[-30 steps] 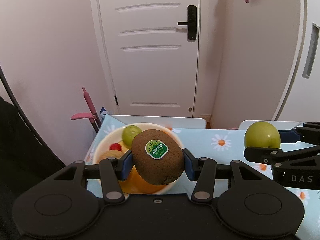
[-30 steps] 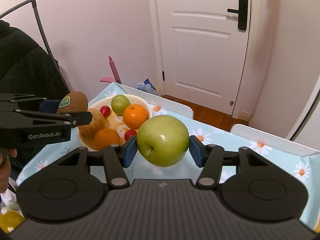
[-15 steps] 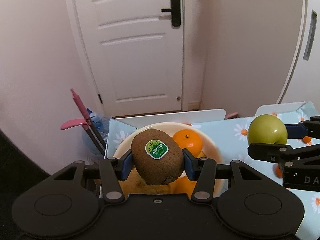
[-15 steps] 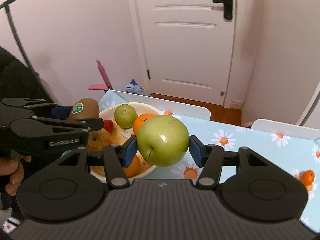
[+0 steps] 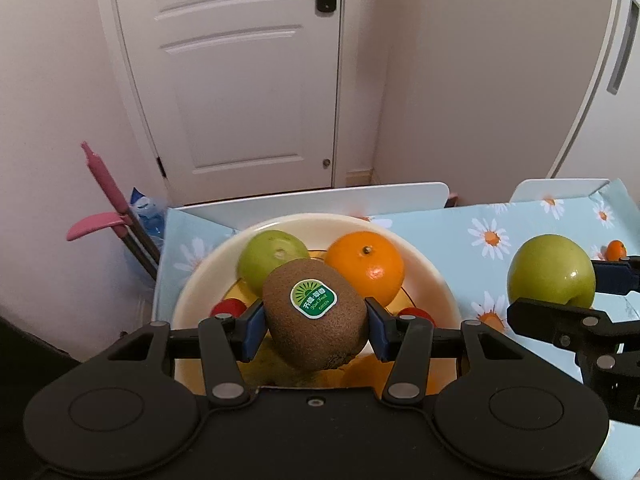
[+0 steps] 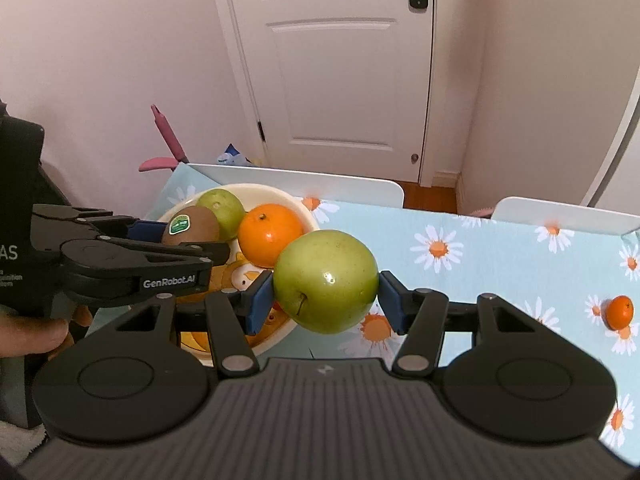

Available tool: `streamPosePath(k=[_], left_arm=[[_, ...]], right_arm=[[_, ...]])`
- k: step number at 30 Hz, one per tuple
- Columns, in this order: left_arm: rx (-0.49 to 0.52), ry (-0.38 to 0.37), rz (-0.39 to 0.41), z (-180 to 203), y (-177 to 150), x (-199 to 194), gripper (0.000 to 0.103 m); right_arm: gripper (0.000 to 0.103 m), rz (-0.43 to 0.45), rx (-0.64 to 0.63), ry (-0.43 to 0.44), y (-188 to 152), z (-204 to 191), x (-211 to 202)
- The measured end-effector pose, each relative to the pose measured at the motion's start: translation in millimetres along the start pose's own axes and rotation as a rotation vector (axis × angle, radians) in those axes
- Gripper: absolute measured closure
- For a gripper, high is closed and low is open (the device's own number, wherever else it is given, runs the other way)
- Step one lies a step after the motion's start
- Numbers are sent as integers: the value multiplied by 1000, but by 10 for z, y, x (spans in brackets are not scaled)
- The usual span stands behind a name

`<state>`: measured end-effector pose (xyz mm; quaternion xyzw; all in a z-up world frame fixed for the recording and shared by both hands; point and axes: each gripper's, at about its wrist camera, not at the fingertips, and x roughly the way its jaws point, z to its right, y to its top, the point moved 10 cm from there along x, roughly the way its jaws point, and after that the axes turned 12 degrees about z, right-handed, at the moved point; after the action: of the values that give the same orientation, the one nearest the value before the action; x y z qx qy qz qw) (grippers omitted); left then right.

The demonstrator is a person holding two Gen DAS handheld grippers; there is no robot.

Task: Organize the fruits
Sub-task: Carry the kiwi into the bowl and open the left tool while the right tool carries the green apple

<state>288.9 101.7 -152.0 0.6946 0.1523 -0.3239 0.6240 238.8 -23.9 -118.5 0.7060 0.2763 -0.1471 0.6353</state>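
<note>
My left gripper (image 5: 315, 326) is shut on a brown kiwi (image 5: 316, 314) with a green sticker, held just above the cream fruit bowl (image 5: 436, 280). The bowl holds a green fruit (image 5: 268, 254), an orange (image 5: 366, 266) and small red fruits (image 5: 226, 307). My right gripper (image 6: 326, 288) is shut on a big green apple (image 6: 326, 280), hanging over the table beside the bowl's (image 6: 280, 192) right rim. In the right wrist view the left gripper (image 6: 176, 240) with the kiwi (image 6: 191, 230) hovers over the bowl's left part. The apple (image 5: 550, 272) also shows at right in the left wrist view.
The table (image 6: 500, 248) wears a light blue cloth with daisies. A small orange fruit (image 6: 619, 311) lies at its right side. White chair backs (image 6: 304, 182) line the far edge. A pink-handled tool (image 5: 106, 196) leans by the wall left, and a white door (image 5: 240, 80) stands behind.
Both grippers have come closer to the bowl and dipped lower. The kiwi now hangs right over the fruit in the bowl, and the apple has drawn in by the bowl's right rim.
</note>
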Motion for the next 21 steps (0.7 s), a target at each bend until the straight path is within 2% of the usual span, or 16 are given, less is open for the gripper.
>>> streamPosePath(k=[7, 10, 11, 21], left_arm=[[31, -3, -12, 64, -18, 79, 44], [50, 11, 31, 62, 34, 0, 18], [50, 15, 47, 55, 56, -39, 14], [39, 64, 76, -68, -4, -385, 12]], right_arm=[[32, -10, 2, 5, -17, 32, 66], [32, -11, 0, 13, -2, 44, 70], [32, -12, -2, 16, 0, 50, 71], [32, -22, -28, 58, 77, 35, 91]])
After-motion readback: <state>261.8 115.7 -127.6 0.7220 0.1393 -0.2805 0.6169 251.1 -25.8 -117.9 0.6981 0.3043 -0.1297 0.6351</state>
